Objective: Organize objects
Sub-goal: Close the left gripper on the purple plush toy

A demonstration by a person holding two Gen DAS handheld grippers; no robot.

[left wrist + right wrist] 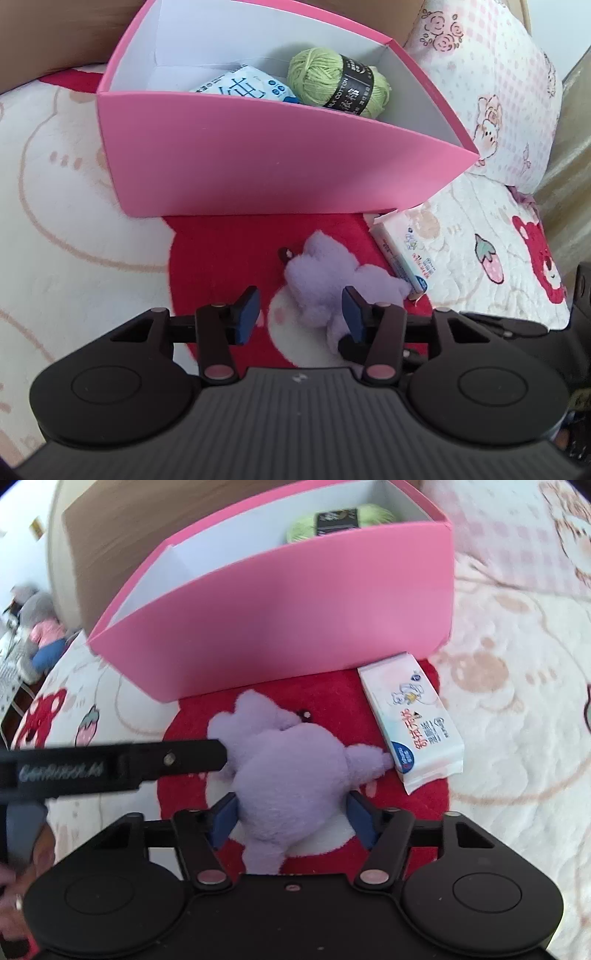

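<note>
A purple plush toy lies on a red patch of the blanket in front of a pink box. My right gripper is open, its blue pads on either side of the toy's lower body. My left gripper is open; the toy lies partly between its fingers, nearer the right one. One left finger reaches in from the left and touches the toy. The box holds a green yarn ball and a blue-white tissue pack. A white tissue pack lies right of the toy.
A floral pillow lies right of the box. A brown cardboard surface stands behind it. A grey plush in pink and blue sits far left beyond the bed edge. The blanket spreads all around.
</note>
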